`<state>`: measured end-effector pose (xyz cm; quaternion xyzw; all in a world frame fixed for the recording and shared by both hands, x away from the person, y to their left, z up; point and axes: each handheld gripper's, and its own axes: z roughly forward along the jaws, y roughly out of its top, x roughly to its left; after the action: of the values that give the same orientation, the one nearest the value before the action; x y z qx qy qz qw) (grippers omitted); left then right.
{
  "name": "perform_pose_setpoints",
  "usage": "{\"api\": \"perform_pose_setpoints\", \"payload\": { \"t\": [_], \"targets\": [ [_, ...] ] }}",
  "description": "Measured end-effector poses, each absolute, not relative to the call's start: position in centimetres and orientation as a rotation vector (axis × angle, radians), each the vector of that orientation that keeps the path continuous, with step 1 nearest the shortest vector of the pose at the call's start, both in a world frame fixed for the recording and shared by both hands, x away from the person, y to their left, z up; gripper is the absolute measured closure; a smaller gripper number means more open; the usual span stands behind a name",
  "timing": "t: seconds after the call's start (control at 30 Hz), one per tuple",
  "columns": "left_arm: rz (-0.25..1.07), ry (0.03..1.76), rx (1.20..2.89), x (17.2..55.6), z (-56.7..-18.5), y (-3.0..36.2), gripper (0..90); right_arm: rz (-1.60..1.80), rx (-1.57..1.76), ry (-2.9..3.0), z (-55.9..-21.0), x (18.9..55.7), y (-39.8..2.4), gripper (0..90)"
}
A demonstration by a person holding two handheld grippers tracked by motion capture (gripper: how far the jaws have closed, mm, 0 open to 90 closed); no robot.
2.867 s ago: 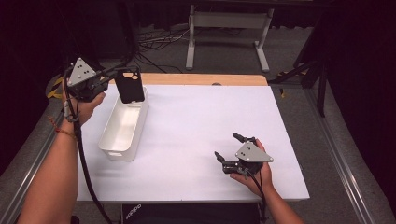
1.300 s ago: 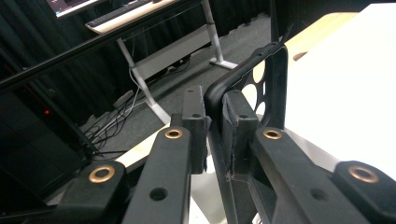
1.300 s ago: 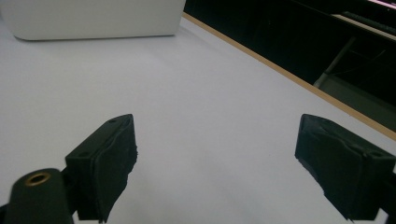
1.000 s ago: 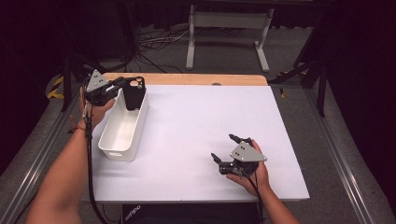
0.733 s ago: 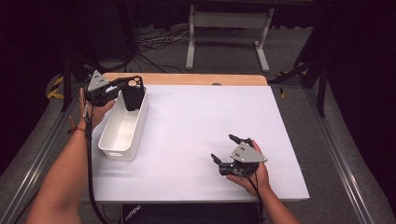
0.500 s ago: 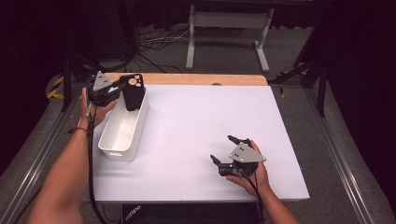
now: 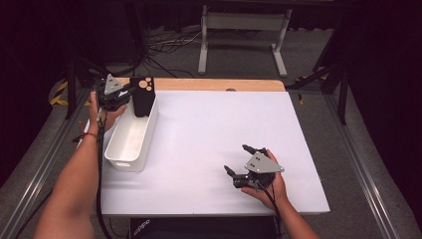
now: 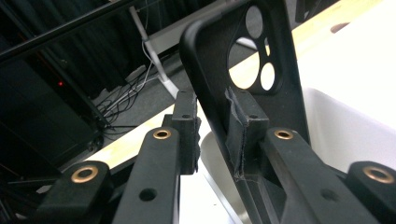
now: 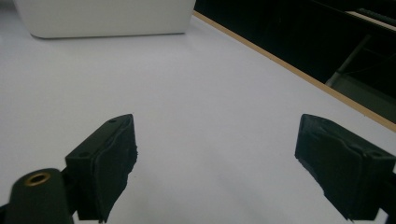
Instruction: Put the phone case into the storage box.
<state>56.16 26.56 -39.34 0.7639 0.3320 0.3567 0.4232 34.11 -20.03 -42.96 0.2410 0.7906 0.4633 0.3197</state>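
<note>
One phone case, black, with open camera cut-outs. It stands upright with its lower end inside the far end of the white bin, near the far left corner of the table.

The left gripper has it between its jaws, which have just been opening. In the left gripper view one pad lies against the case's inner face. The other pad looks a hair clear of the rim, so I read the pinch as released or nearly so, with the case resting on the bin.

Handling, my read:
- Light, thin shell, probably flexible rubbery plastic.
- Not fragile, but it will bow if squeezed across the open face.
- The matte surface should grip well against the pads.
- Best hold is on a long side wall below the camera holes, pinching the rim and back together. Avoid the thin bars between the cut-outs.

The right gripper rests near the table's near right corner, jaws spread wide with nothing between them.
</note>
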Motion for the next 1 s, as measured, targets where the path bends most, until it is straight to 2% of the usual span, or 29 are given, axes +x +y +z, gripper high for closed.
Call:
{"api": "perform_pose_setpoints", "payload": {
  "t": [0.63,0.7,1.0],
  "targets": [
    [0.871,0.896,1.953,57.02,-39.61,26.68,69.0,1.243,0.672,2.059,-42.68,34.21,-20.73,14.1],
    [0.873,0.898,1.951,56.99,-39.6,26.67,65.9,1.244,0.676,2.055,-42.67,34.24,-20.78,14.1],
    [0.873,0.9,1.93,56.46,-38.99,27.18,66.0,1.235,0.664,2.057,-42.7,34.15,-20.66,14.1]
  ]
}}
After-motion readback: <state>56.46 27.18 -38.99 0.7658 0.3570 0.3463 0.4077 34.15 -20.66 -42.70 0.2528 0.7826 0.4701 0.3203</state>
